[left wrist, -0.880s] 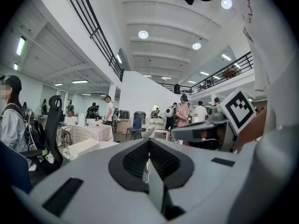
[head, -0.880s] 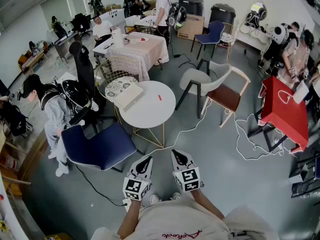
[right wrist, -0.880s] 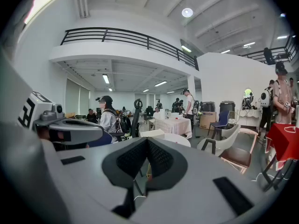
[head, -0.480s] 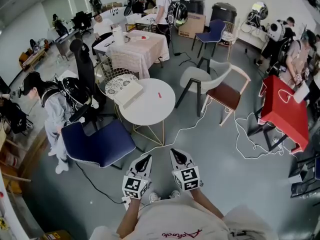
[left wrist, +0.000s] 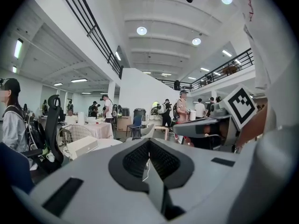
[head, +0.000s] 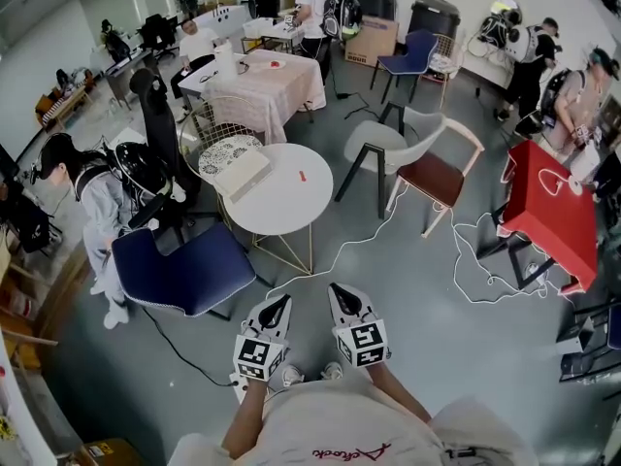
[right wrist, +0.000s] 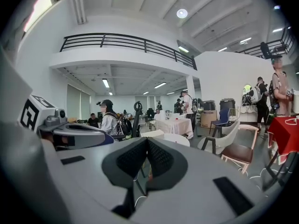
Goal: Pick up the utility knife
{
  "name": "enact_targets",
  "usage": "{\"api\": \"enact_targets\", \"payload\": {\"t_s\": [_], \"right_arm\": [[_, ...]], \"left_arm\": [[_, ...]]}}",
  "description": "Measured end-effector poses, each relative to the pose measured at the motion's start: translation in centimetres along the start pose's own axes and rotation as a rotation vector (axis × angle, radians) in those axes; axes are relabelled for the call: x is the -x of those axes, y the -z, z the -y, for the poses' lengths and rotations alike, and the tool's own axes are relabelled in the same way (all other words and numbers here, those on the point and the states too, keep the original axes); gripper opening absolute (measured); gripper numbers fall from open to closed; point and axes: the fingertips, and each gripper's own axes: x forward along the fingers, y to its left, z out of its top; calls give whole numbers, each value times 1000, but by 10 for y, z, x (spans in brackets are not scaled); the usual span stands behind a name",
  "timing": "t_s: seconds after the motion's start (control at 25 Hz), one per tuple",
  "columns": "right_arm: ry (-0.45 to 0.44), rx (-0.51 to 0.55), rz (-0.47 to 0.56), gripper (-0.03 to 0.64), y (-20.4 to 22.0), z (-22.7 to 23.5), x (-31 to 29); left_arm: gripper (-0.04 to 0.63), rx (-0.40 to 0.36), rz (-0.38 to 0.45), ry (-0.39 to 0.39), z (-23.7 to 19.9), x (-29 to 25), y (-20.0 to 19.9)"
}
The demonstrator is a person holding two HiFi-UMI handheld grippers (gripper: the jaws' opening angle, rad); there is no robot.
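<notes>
Change over the last second is slight. Across the head view the whole room has slid a little up and to the left, which reads as a turn of the head rather than a step forward.

Far left, the blue chair (head: 179,270) stands just beside the round white table (head: 291,216), on the person's side of it.

The left gripper (head: 279,305) sits close to the body, as it did before, and points roughly level toward the table. Its own view shows the pads pressed together with nothing between them.

On the table, a white box (head: 242,174) lies on the left part. To its right, alone on the bare top, lies a small red object (head: 302,176). It is too small to identify with certainty, but it is judged to be the utility knife. It is untouched and well apart from both grippers.

The right gripper (head: 342,292) is held beside the left, also unchanged in place. Its jaws are fully closed and empty.

Further right, a brown-seated chair (head: 434,178) stands near the table, and a white cable (head: 359,250) trails over the floor between the person and the table.

Finding: the pickup has not begun. An approach to the table and an opening of one pair of jaws are both outstanding. The cable is a possible trip hazard on that path.
</notes>
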Motion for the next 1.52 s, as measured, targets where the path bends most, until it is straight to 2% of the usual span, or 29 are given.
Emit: {"api": "enact_targets", "payload": {"t_s": [0.32, 0.68, 1.2, 1.52], "right_arm": [[6, -12, -3, 17, 9, 35, 19], [11, -27, -20, 17, 24, 64, 30], [12, -34, -27, 17, 29, 76, 31], [-5, -16, -20, 17, 24, 79, 3]], "left_arm": [[12, -4, -16, 2, 25, -24, 2], [12, 12, -33, -36, 29, -36, 11], [12, 14, -34, -25, 34, -48, 13], [12, 15, -21, -37, 11, -63, 11]]}}
